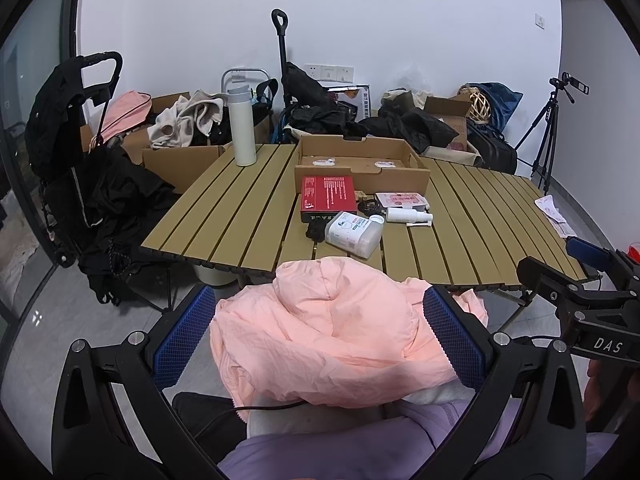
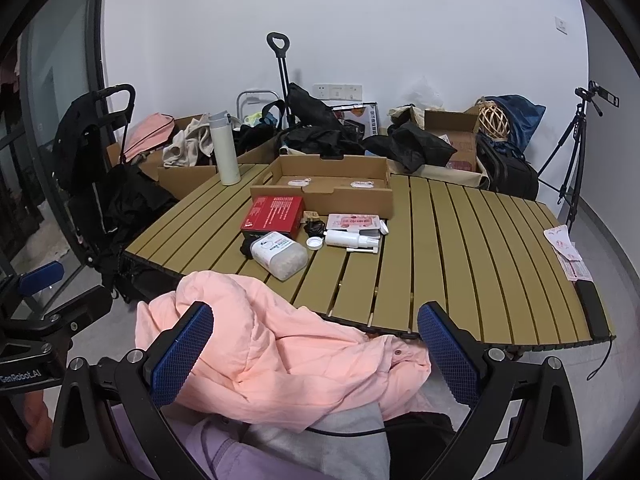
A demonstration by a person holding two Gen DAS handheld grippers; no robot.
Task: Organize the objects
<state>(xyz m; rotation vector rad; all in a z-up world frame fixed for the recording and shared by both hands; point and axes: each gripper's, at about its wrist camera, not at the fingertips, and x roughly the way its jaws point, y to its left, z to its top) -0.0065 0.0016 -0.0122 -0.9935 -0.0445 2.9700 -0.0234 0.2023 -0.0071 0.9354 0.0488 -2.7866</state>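
**Pink padding first: the jacket waits off the table's near edge**

Pink quilted fabric fills the foreground: the pink jacket (image 1: pixel 332 320) lies bunched on the person's lap, just short of the slatted table (image 1: pixel 240 208), part of it lapping up against the near rim. The left gripper (image 1: pixel 320 332) hovers right over it, jaws spread wide either side of the bundle, pads clear of the cloth by the look of it. The right gripper (image 2: pixel 316 352) is also wide apart, its left pad over the jacket, its right pad out over the table's edge.

My read: this is the opening grab on the garment, nothing clamped yet. Next move calls for closing on a thick fold, not a loose flap, or it will slip and trail.

Room to work? The table's right half is bare slats, plenty of landing space. The middle is crowded: red box (image 2: pixel 272 212), plastic jar (image 2: pixel 280 254) on its side, white spray bottle (image 2: pixel 352 238), open cardboard tray (image 2: pixel 320 200) behind. A black cable (image 2: pixel 352 430) runs under the jacket's hem and could snag.
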